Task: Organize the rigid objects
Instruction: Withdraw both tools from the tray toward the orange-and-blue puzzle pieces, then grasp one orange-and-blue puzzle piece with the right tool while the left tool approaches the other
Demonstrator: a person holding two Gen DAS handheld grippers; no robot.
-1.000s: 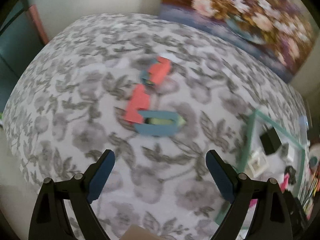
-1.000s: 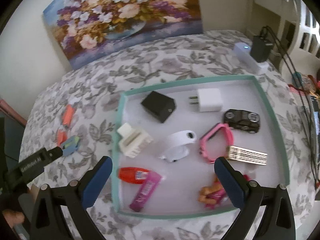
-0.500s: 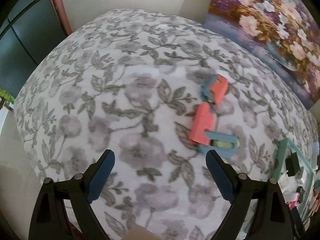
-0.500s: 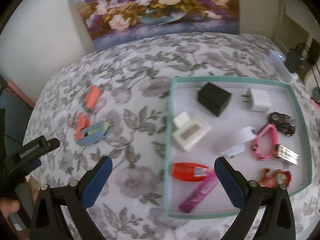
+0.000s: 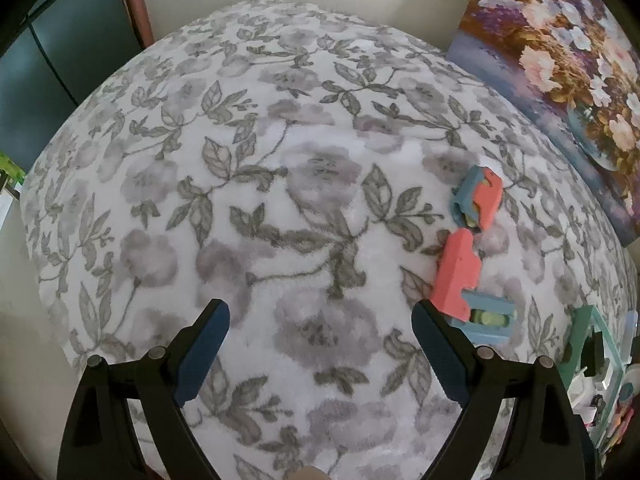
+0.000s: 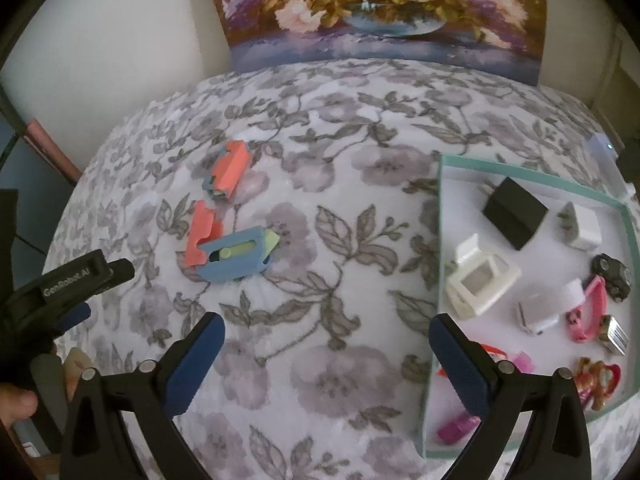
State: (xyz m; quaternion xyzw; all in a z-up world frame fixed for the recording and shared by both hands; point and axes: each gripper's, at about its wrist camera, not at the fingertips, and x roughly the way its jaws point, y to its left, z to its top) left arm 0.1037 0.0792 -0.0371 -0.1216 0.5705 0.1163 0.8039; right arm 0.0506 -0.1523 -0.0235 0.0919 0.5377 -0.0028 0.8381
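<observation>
Two small blue-and-coral plastic cutters lie on the floral cloth. The nearer one (image 6: 234,254) has a blue body with a pale green slider and a coral piece beside it; it also shows in the left wrist view (image 5: 476,304). The farther one (image 6: 227,171) shows there too (image 5: 478,198). My right gripper (image 6: 326,338) is open and empty, below and right of the nearer cutter. My left gripper (image 5: 320,326) is open and empty, with the cutters off its right finger (image 5: 438,350). The left gripper also shows at the left edge of the right wrist view (image 6: 80,280).
A teal-rimmed white tray (image 6: 439,216) sits on the right with several small things: a black block (image 6: 514,212), white charger (image 6: 584,230), white frame (image 6: 480,280), toy car (image 6: 612,274), pink watch (image 6: 588,310). A flower painting (image 6: 380,12) leans on the far wall.
Both grippers swung left. The tray slid toward the right edge in the right wrist view, and the cutters moved toward its centre. In the left wrist view the cutters shifted right.
</observation>
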